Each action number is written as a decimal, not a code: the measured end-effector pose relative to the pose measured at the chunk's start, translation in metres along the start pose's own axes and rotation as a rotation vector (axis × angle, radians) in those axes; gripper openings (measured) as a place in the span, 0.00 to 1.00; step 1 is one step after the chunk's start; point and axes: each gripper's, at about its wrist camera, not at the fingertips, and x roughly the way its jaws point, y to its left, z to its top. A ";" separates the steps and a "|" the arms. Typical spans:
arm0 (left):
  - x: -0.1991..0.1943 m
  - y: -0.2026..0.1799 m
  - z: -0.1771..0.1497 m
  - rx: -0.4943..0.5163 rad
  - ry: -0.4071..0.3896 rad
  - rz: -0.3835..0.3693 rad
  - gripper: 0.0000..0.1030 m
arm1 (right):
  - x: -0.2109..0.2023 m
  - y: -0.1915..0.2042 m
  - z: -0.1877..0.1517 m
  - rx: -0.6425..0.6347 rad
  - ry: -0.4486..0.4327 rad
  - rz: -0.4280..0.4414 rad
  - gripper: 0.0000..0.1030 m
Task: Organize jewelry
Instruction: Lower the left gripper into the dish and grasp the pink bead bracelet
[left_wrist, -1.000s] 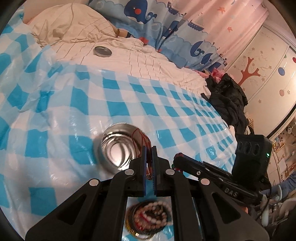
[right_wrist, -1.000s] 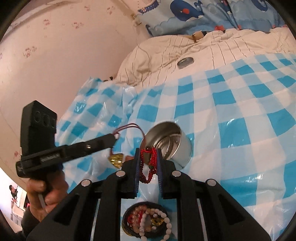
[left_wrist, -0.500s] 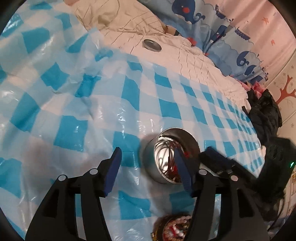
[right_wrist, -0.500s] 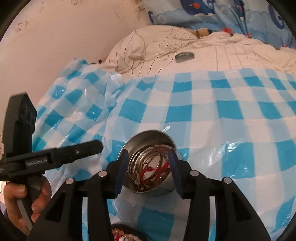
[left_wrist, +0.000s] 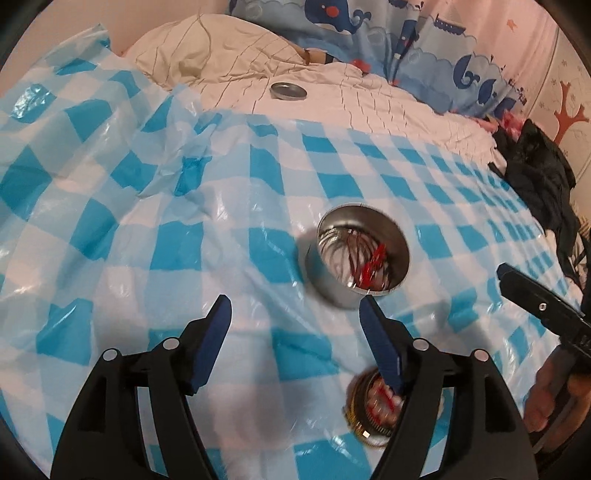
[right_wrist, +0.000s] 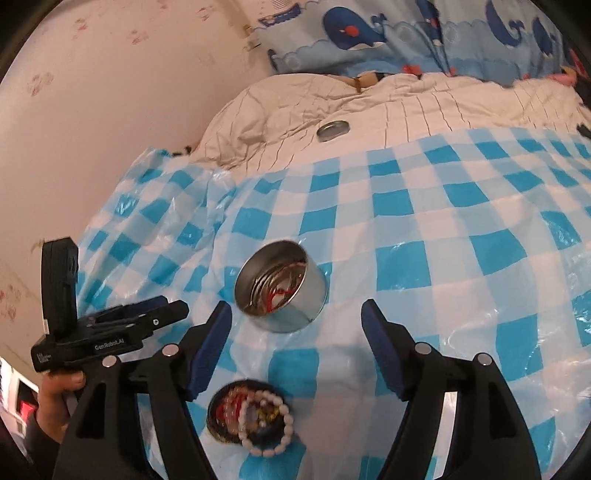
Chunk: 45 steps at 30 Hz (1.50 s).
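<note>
On my left side, my left gripper (left_wrist: 295, 321) hangs above the checked plastic sheet (left_wrist: 147, 206) spread over the bed, its fingers (left_wrist: 216, 332) wide apart and holding nothing. The round metal tin (left_wrist: 364, 251) stands upright ahead of them and a little to the right, nearer the right finger than the left, with red cord and thin wire bangles already lying inside. The dish of bead bracelets (left_wrist: 373, 410) sits close under me, partly hidden behind my right finger and blurred, so I cannot read its contents from this view.

Moving right, my right gripper (right_wrist: 297, 325) is also spread open and empty. From here the tin (right_wrist: 282, 286) lies just ahead, between the fingertips but toward the left one. The dish (right_wrist: 251, 417) is lower, near my left finger, and I can see a white bead bracelet (right_wrist: 280, 424) curled along its right edge over red and gold pieces. The bracelet is a loop, so it has no real long axis; its open ring faces up.

I judge the right gripper has the clearer line to the dish: it must draw back and tip down, since the dish sits behind the fingertips, not in front. The tin's lid (right_wrist: 333, 130) rests far off on the cream quilt (right_wrist: 424, 110).
</note>
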 end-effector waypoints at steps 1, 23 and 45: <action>-0.002 0.002 -0.002 -0.004 -0.001 0.006 0.66 | -0.002 0.003 -0.004 -0.011 0.006 0.002 0.69; -0.012 -0.097 -0.077 0.496 -0.020 -0.076 0.72 | -0.031 -0.024 -0.041 0.012 0.053 -0.102 0.77; 0.010 -0.105 -0.091 0.494 0.095 -0.229 0.23 | -0.027 -0.012 -0.048 -0.043 0.087 -0.084 0.77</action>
